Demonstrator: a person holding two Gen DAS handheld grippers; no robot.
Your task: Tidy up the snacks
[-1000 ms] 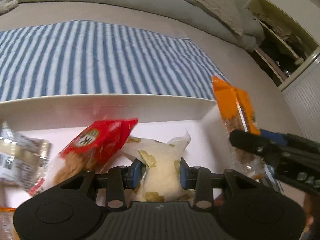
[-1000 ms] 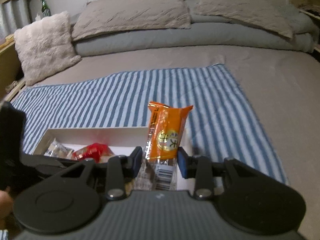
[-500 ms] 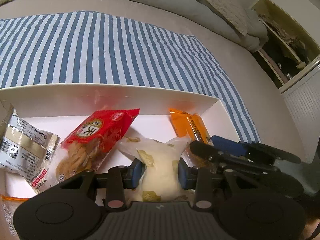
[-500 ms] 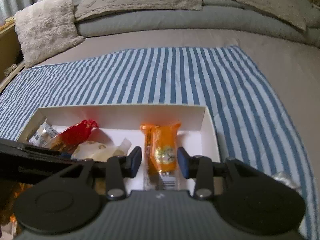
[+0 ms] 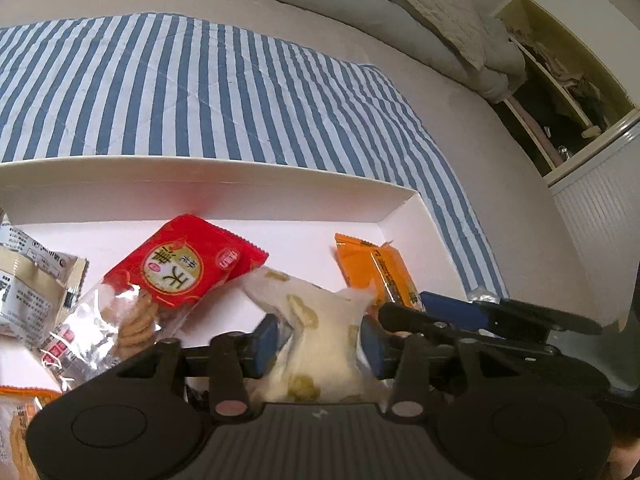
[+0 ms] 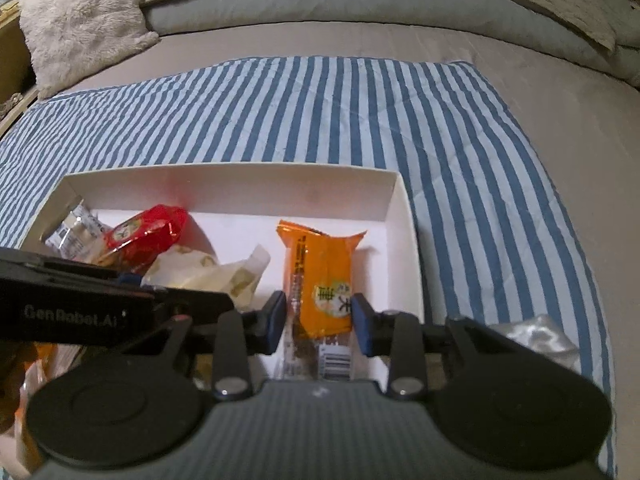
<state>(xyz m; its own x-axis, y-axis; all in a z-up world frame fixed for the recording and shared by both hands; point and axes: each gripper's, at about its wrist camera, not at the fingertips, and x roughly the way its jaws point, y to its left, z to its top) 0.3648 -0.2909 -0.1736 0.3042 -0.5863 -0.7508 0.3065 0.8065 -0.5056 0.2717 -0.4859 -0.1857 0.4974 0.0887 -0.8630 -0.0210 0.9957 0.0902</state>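
Box: white cardboard box (image 6: 394,196) on a blue-striped cloth (image 6: 320,112) spread over a bed; far wall and right wall in view.
Left gripper (image 5: 318,340): low over the near side of the box, blue pads pressed against both sides of a white packet with yellow marks (image 5: 320,344); fingers narrow, holding it.
White packet: its far end lies on the box floor, between the red packet and the orange packet.
Right gripper (image 6: 319,320): at the right end of the box; pads sit just beside an orange packet (image 6: 320,276). Cannot tell if they grip it or have let go.
Orange packet: flat on the box floor, near the right wall, long way pointing at the far wall.
Red packet (image 5: 182,268): left of the white one, biscuits showing through its clear part.
Grey-white packet (image 5: 28,280): far left of the box.
Silver wrapper (image 6: 536,338): outside the box, on the cloth, right of the right gripper.
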